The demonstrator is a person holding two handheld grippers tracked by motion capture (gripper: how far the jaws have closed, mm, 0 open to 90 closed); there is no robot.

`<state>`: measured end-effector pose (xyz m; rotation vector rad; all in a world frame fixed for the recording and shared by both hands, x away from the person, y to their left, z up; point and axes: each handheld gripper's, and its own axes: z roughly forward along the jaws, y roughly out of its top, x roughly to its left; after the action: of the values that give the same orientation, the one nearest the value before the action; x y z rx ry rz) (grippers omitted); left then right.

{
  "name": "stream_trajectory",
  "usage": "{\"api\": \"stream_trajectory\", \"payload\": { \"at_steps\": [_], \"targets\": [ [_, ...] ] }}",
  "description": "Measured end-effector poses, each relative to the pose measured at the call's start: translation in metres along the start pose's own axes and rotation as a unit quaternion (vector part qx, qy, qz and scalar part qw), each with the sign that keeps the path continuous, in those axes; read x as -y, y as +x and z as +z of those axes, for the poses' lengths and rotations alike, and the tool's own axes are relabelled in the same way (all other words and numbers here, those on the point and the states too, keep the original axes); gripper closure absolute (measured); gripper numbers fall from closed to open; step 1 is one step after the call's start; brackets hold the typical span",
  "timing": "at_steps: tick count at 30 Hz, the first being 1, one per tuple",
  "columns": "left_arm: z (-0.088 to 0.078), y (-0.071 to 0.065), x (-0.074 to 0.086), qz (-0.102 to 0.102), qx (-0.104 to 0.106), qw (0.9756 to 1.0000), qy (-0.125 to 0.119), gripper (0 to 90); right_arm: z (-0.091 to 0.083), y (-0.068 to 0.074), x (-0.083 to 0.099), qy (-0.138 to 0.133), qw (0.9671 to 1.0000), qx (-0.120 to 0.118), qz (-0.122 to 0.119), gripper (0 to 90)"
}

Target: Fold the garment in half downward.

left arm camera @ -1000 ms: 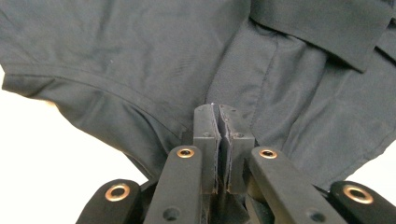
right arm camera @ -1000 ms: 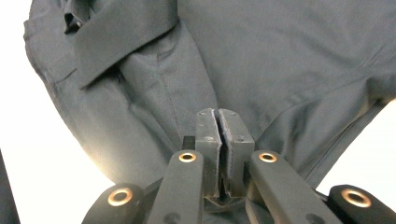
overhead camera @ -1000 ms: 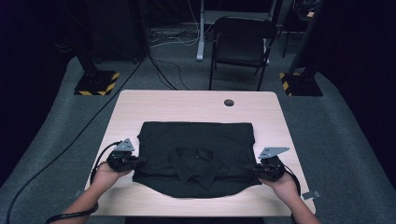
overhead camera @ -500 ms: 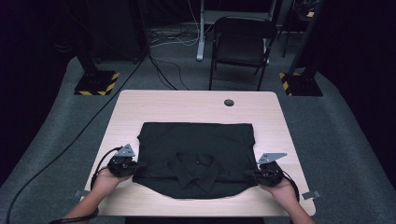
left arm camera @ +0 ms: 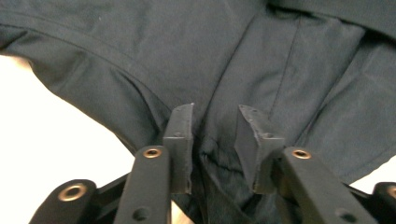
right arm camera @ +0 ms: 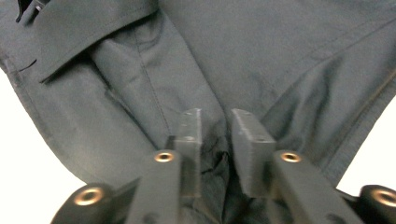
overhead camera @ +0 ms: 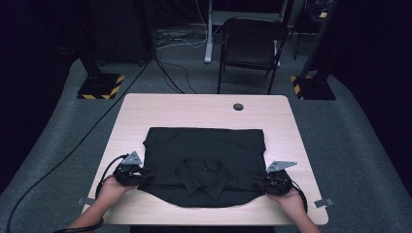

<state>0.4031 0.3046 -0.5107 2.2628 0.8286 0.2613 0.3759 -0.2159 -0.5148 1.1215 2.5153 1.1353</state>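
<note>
A black collared shirt (overhead camera: 206, 145) lies folded on the light wooden table (overhead camera: 194, 111), its collar (overhead camera: 204, 175) toward the near edge. My left gripper (overhead camera: 145, 174) holds the shirt's left edge, level with the collar. In the left gripper view the gripper (left arm camera: 215, 119) has bunched dark cloth (left arm camera: 280, 70) pinched between its jaws. My right gripper (overhead camera: 257, 182) holds the shirt's right edge. Its own view shows the gripper (right arm camera: 215, 122) closed on a fold of the fabric (right arm camera: 289, 51), with the collar (right arm camera: 88, 28) at the upper left.
A round cable hole (overhead camera: 238, 106) sits near the table's far edge. Beyond the table stand a black chair (overhead camera: 252, 46) and two stand bases with yellow-black stripes (overhead camera: 99, 86) (overhead camera: 313, 88). A black cable (overhead camera: 68, 155) crosses the floor at the left.
Both grippers moved toward the near edge, and the shirt's collar end came along with them. Since half a second ago they have hardly moved.
</note>
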Motion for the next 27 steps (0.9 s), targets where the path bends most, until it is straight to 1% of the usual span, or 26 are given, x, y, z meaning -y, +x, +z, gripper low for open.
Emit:
{"api": "stream_trajectory", "payload": {
  "at_steps": [1, 2, 4, 6, 7, 8, 13, 17, 18, 22, 24, 27],
  "targets": [
    [0.001, 0.000, -0.001, -0.002, -0.002, 1.0000, 0.000, 59.8, 0.001, 0.001, -0.001, -0.001, 1.0000, 0.005, 0.000, 65.4],
    [0.002, 0.001, -0.003, -0.004, -0.002, 1.0000, -0.001, 55.9, 0.002, 0.001, -0.002, -0.001, 1.0000, 0.005, 0.000, 64.5],
    [0.004, 0.001, -0.006, -0.006, -0.005, 1.0000, -0.003, 52.3, 0.005, 0.003, -0.004, -0.001, 1.0000, 0.008, -0.002, 59.0],
    [0.006, 0.001, -0.008, -0.008, -0.009, 0.9999, -0.004, 45.7, 0.008, 0.004, -0.007, 0.000, 0.9999, 0.012, -0.004, 57.2],
    [0.007, 0.001, -0.010, -0.009, -0.011, 0.9999, -0.004, 45.7, 0.008, 0.004, -0.007, 0.000, 0.9999, 0.012, -0.004, 57.2],
    [0.009, 0.002, -0.012, -0.007, -0.014, 0.9999, -0.002, 43.6, 0.010, 0.005, -0.008, 0.001, 0.9999, 0.016, -0.005, 53.2],
    [0.016, 0.002, -0.013, -0.007, -0.022, 0.9997, 0.001, 35.2, 0.014, 0.006, -0.010, -0.001, 0.9998, 0.017, -0.007, 49.6],
    [0.019, 0.001, -0.012, -0.007, -0.022, 0.9997, 0.002, 32.7, 0.016, 0.006, -0.008, -0.001, 0.9999, 0.016, -0.005, 48.7],
    [0.021, 0.000, -0.012, -0.003, -0.023, 0.9997, 0.004, 32.5, 0.016, 0.006, -0.008, -0.002, 0.9999, 0.016, -0.004, 48.7],
    [0.023, -0.002, -0.011, 0.001, -0.024, 0.9997, 0.000, 31.6, 0.016, 0.005, -0.007, -0.003, 0.9999, 0.015, -0.005, 48.2],
    [0.024, -0.004, -0.012, 0.003, -0.027, 0.9996, -0.002, 31.1, 0.015, 0.004, -0.006, -0.008, 0.9999, 0.012, 0.003, 48.1],
    [0.025, -0.005, -0.013, 0.002, -0.026, 0.9997, -0.001, 31.0, 0.013, 0.003, -0.003, -0.011, 0.9998, 0.014, 0.007, 48.1]
  ]
}}
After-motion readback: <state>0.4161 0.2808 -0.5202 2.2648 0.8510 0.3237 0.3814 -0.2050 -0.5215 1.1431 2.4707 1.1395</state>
